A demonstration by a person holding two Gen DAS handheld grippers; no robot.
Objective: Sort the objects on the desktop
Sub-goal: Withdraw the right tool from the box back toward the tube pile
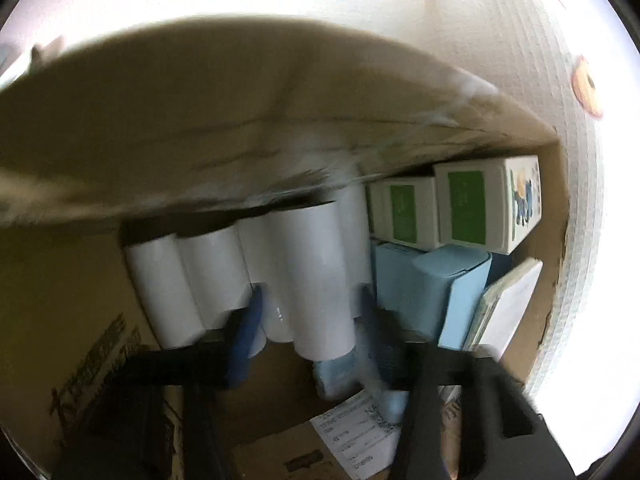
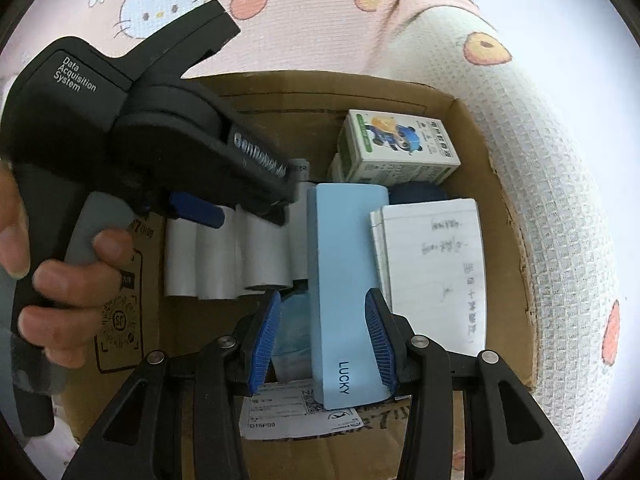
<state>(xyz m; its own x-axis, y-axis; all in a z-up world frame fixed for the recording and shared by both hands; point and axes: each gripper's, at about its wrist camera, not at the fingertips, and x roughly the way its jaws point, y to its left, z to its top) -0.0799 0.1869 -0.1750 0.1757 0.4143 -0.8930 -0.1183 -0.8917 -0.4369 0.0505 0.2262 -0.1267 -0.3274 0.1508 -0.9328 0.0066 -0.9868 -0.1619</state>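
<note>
The right gripper (image 2: 326, 342) has its fingers clamped on the LUCKY case (image 2: 346, 280), a pale blue oblong held by its near end, its far end reaching out over the open box (image 2: 472, 120). The left gripper (image 1: 308, 320) has a white roll (image 1: 316, 280) between its fingers; the view is blurred, so I cannot tell whether the pads actually press on it or only flank it. In the right wrist view a hand (image 2: 60, 272) carries that left gripper beyond and to the left of the right fingers, nose down over the rolls (image 2: 228, 256). The step in hand looks like packing: the case is being brought to its place while the left side tends the row of rolls. The next move, as I judge it, calls for lowering the case into the gap between the rolls and the notepad (image 2: 432, 272) without knocking either, then parting the fingers. Outward from the fingers, the box holds the rolls lying side by side on the left, a blue wrapped packet (image 2: 292, 328) under the case, the notepad leaning at the right wall, and two green-and-white cartons (image 1: 464, 208) at the far corner. A brown flap (image 1: 240, 120) hangs over the rolls in the left wrist view. The box rests on a patterned cloth (image 2: 540, 200).
</note>
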